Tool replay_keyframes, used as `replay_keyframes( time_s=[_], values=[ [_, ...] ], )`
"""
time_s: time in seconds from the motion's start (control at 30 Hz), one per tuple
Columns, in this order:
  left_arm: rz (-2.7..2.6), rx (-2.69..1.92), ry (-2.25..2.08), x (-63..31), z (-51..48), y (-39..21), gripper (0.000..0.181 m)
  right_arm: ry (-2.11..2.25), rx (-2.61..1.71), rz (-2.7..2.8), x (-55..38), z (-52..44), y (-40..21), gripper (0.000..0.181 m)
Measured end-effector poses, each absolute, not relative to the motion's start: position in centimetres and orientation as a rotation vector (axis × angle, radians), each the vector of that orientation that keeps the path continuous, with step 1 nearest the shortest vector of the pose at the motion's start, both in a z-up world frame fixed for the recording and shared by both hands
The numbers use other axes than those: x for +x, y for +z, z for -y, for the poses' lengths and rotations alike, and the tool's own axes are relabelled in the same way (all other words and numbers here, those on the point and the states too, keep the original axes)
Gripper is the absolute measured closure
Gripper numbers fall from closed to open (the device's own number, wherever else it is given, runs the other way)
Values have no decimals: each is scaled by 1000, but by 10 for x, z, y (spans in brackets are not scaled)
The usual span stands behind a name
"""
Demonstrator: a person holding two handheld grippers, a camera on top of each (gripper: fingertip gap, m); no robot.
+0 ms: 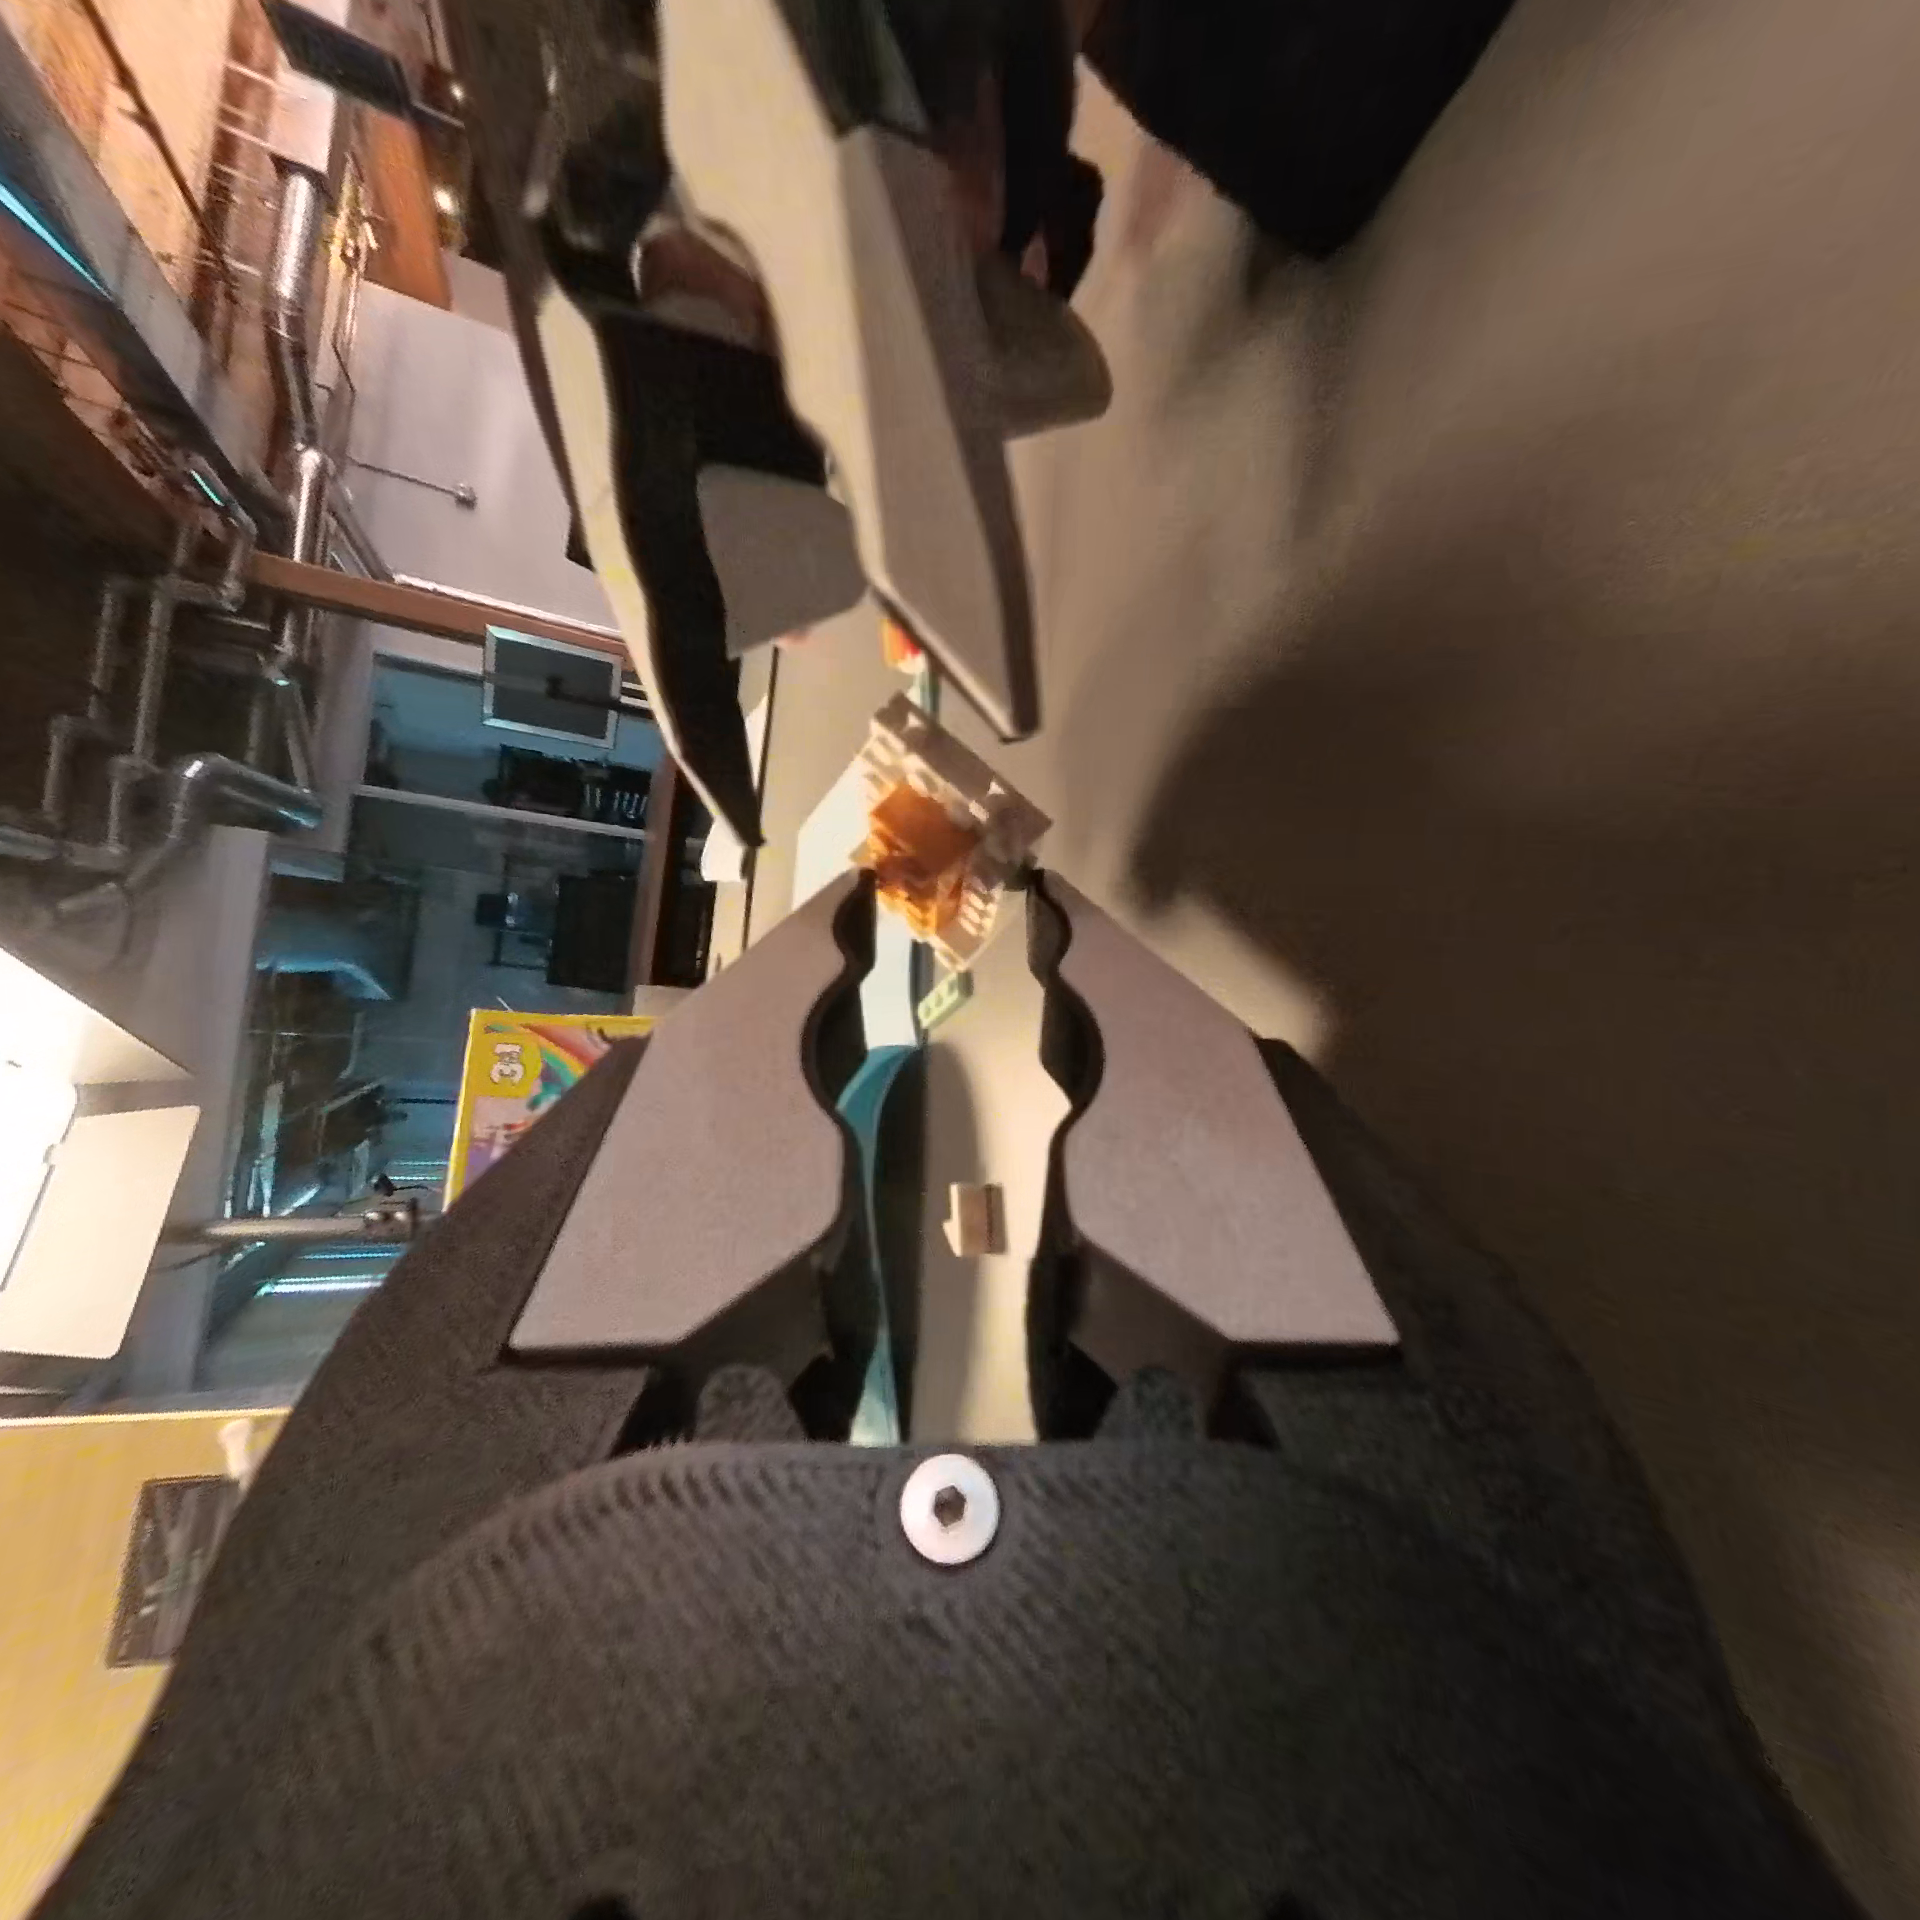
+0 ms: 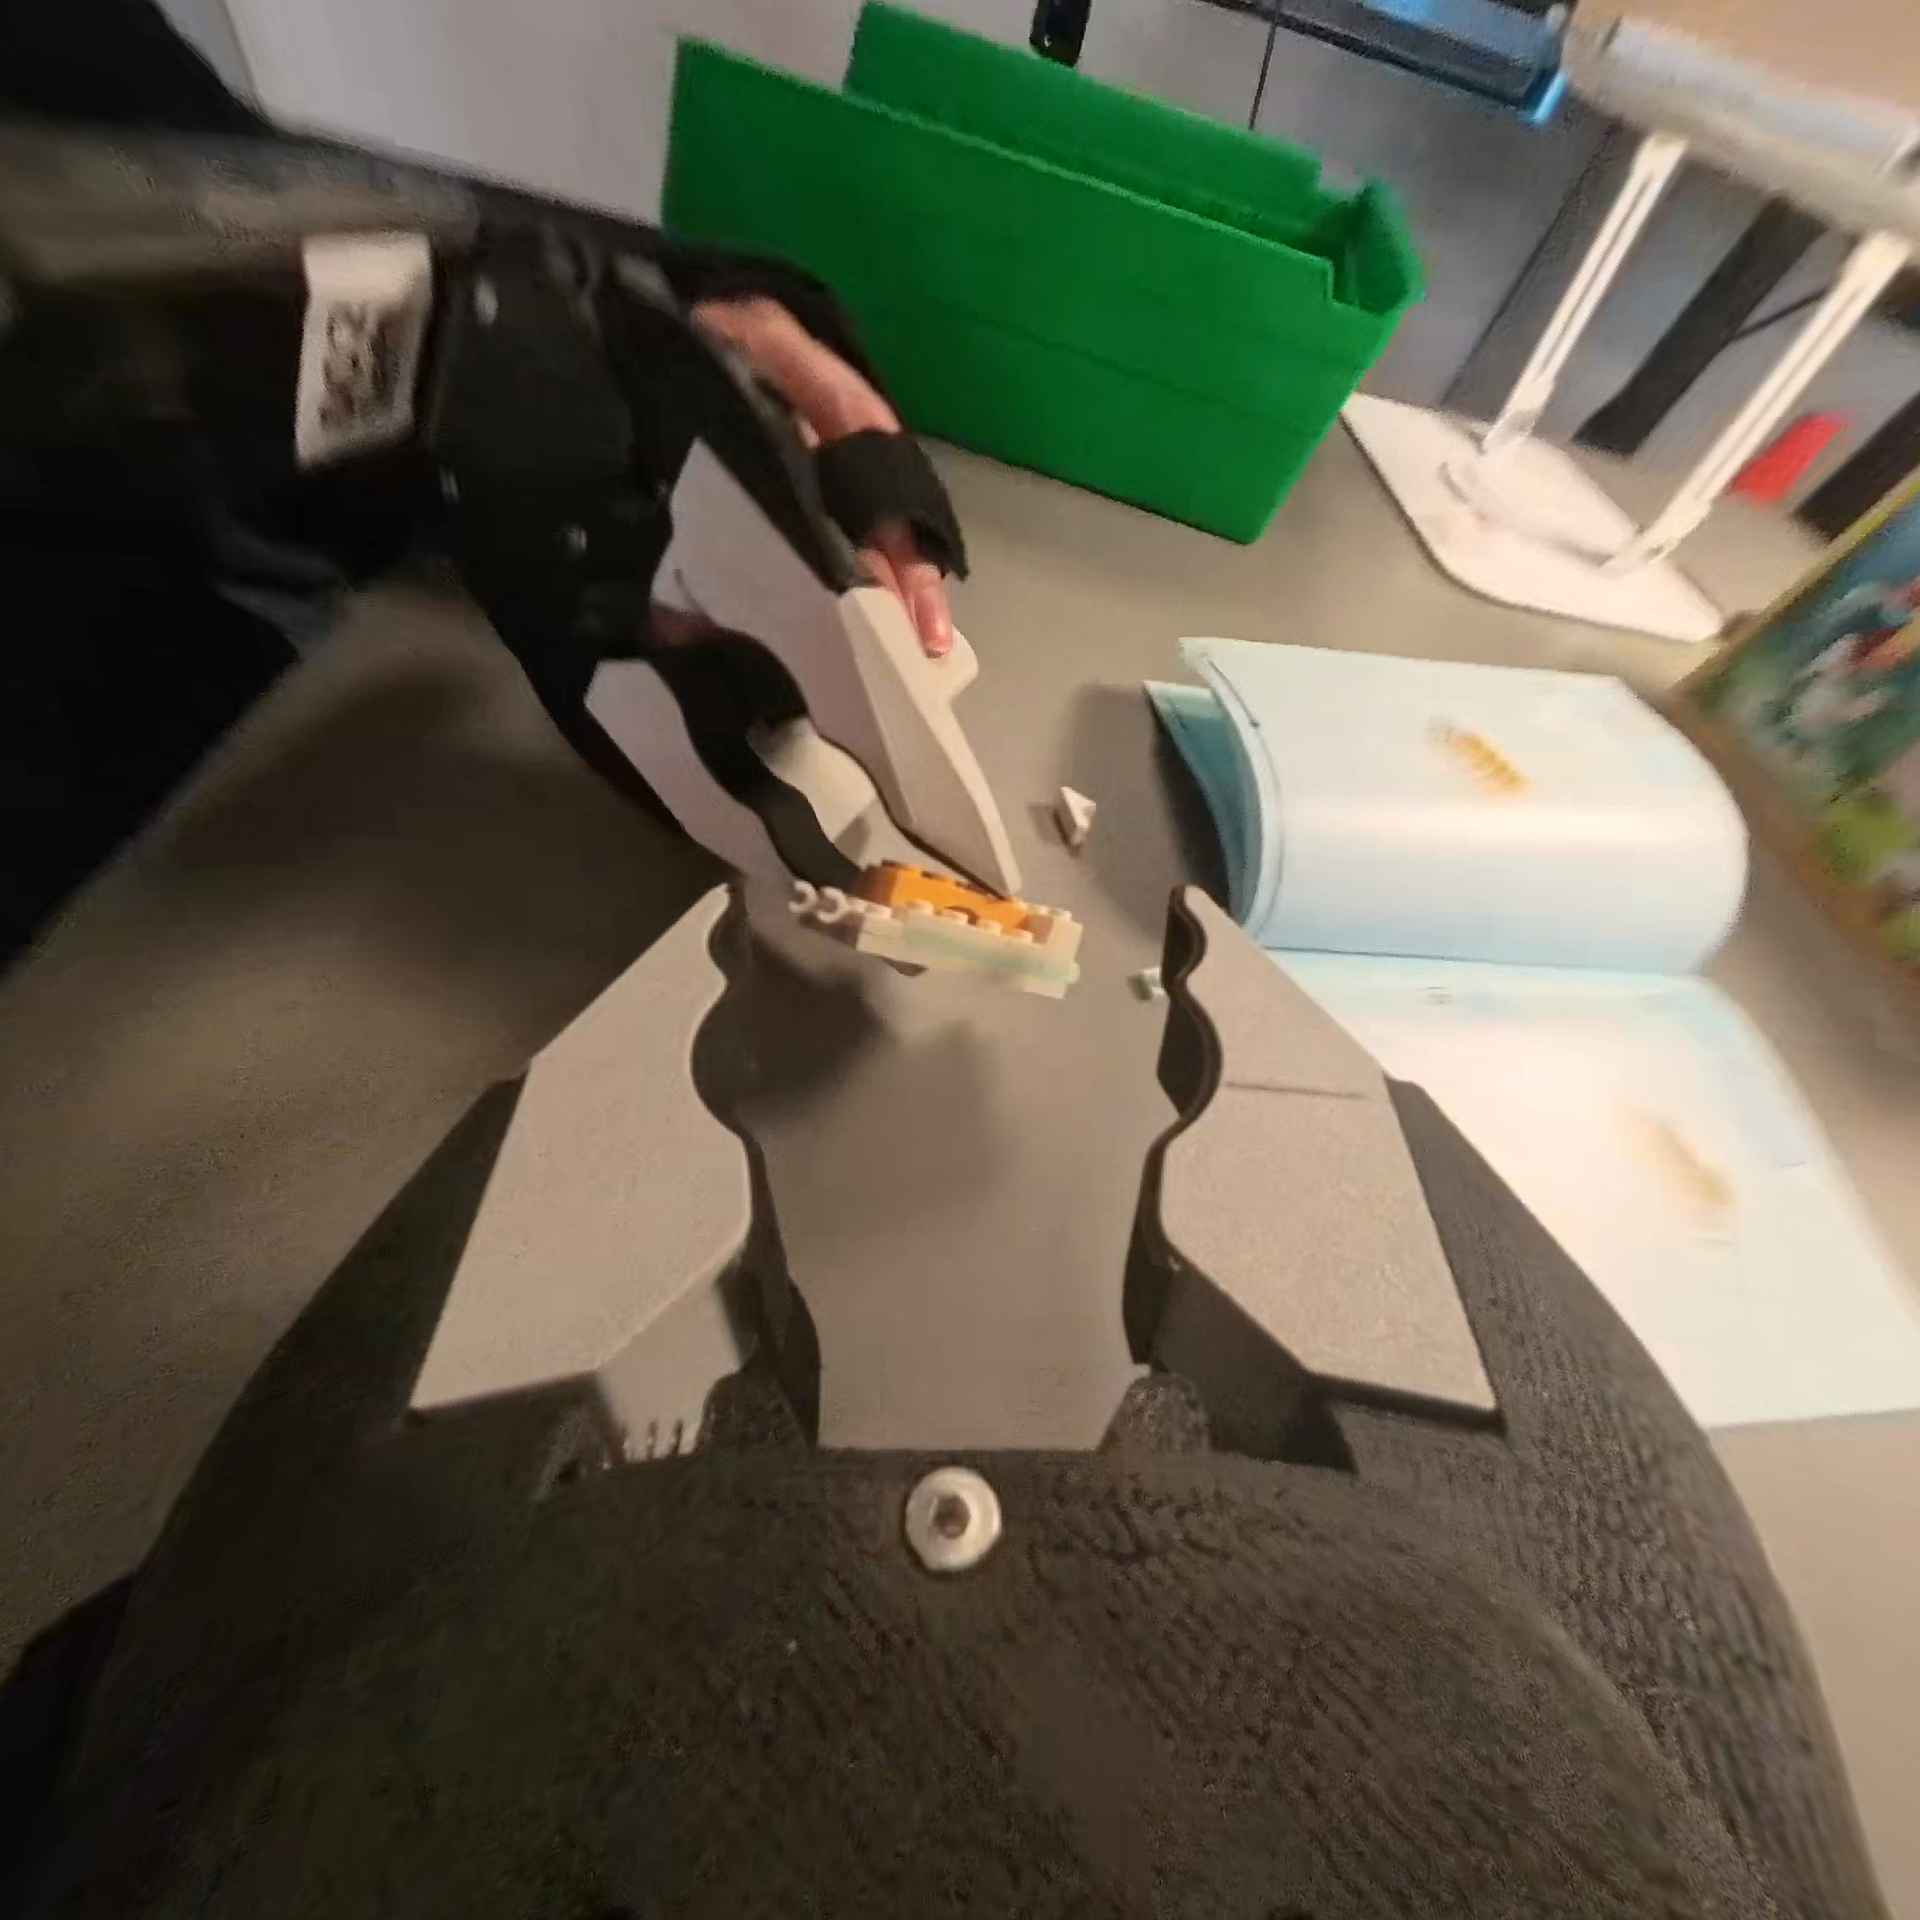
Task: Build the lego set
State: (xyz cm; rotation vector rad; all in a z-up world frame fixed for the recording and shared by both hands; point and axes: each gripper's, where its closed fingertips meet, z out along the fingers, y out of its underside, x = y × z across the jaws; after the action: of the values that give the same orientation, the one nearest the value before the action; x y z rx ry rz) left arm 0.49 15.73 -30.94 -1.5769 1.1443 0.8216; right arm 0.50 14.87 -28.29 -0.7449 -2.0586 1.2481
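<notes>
The left tool (image 1: 951,883) is gripping the half-built lego model (image 2: 940,925), a flat stack of white and orange studded plates, just above the grey matte bench (image 2: 312,987). The right tool (image 2: 945,914) is standing wide open, holding nothing. Next, I judge, a loose white piece (image 2: 1075,812), lying beside the open booklet (image 2: 1475,810), is needing a pick-up.
</notes>
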Motion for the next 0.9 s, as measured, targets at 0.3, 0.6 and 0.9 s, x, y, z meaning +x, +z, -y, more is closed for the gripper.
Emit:
replay_keyframes(
  time_s=[0.3,0.6,0.9],
  values=[
    [-1183,-1620,706,3,-154,-318,153,607,-298,2061,8,-150,-304,140],
    [-1127,-1585,683,4,-154,-311,151,489,-276,2008,1,-155,-306,167],
    [-997,-1490,793,-4,-156,-286,152,712,-455,1901,-5,-155,-287,170]
  ],
)
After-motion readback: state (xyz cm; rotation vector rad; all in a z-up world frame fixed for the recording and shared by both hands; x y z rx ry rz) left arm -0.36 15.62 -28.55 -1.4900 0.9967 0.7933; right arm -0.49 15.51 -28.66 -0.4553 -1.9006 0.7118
